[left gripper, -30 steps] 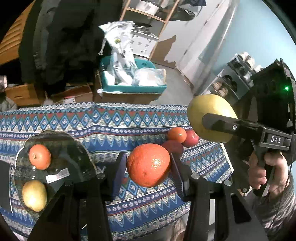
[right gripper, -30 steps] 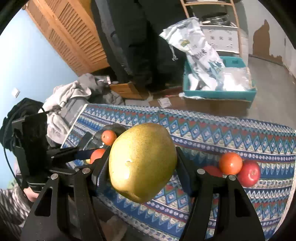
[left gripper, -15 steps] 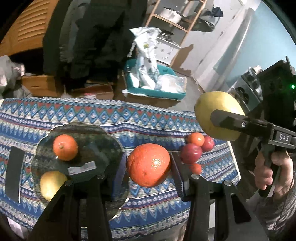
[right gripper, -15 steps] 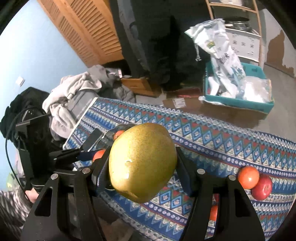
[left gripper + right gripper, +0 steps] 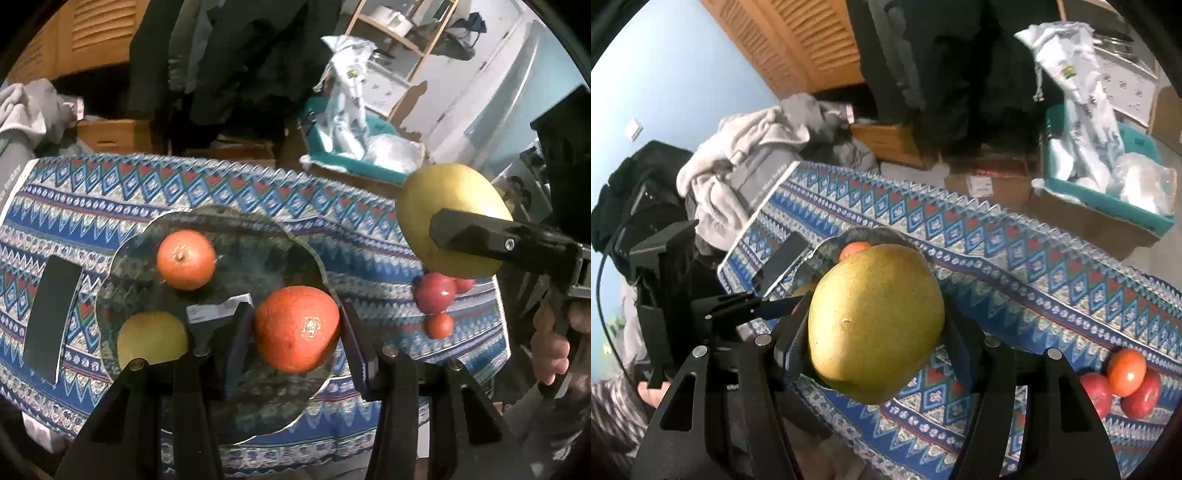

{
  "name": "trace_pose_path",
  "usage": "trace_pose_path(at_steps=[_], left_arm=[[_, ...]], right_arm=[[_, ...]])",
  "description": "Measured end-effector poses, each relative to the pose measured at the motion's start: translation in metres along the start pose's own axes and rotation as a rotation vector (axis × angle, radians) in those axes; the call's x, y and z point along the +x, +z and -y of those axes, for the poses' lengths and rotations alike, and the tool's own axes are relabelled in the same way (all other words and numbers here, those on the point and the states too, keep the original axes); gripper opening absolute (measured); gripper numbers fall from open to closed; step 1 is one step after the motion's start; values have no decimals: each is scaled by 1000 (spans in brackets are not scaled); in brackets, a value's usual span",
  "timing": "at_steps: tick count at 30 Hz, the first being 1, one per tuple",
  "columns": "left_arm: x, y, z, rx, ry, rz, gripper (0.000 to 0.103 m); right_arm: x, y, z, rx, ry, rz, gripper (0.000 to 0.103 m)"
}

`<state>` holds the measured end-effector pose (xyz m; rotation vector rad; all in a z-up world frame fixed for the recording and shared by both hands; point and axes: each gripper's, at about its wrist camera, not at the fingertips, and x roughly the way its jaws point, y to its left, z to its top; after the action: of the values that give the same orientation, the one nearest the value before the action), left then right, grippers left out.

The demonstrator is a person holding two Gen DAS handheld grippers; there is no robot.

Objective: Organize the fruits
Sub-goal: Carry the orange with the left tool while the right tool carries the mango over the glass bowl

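Note:
My left gripper (image 5: 295,328) is shut on a large orange (image 5: 297,328) and holds it above the near right part of a glass plate (image 5: 258,236). On the plate lie a smaller orange (image 5: 185,259) and a yellow pear (image 5: 151,343). My right gripper (image 5: 875,328) is shut on a big yellow-green pear (image 5: 875,325), which also shows in the left wrist view (image 5: 443,206), held in the air to the right of the plate. Red apples (image 5: 435,292) and a small orange fruit (image 5: 439,325) lie on the patterned cloth (image 5: 110,192) at the right.
A black phone (image 5: 51,317) lies on the cloth left of the plate. Behind the table are a teal bin with bags (image 5: 354,147), cardboard boxes (image 5: 114,134) and a pile of grey clothes (image 5: 746,147). The table's near edge runs below both grippers.
Both grippers have moved left along the table with their fruit. The plate has come from the far left to under the left gripper's orange. The apples have shifted right in both views.

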<state>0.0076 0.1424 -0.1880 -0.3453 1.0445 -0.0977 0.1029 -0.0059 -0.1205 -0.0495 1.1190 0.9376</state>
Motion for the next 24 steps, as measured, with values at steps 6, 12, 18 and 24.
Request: trace_pose_path(at_steps=[6, 12, 18, 24], left_arm=[[17, -14, -14, -2, 51, -58, 49], [26, -24, -32, -30, 78, -98, 49], [34, -32, -35, -25, 88, -132, 49], [45, -40, -37, -37, 90, -181, 49]], right_arm=[[39, -1, -6, -33, -11, -62, 64], [77, -9, -6, -43, -31, -140, 64], [99, -16, -8, -43, -31, -185, 64], [115, -23, -8, -50, -50, -223, 64]])
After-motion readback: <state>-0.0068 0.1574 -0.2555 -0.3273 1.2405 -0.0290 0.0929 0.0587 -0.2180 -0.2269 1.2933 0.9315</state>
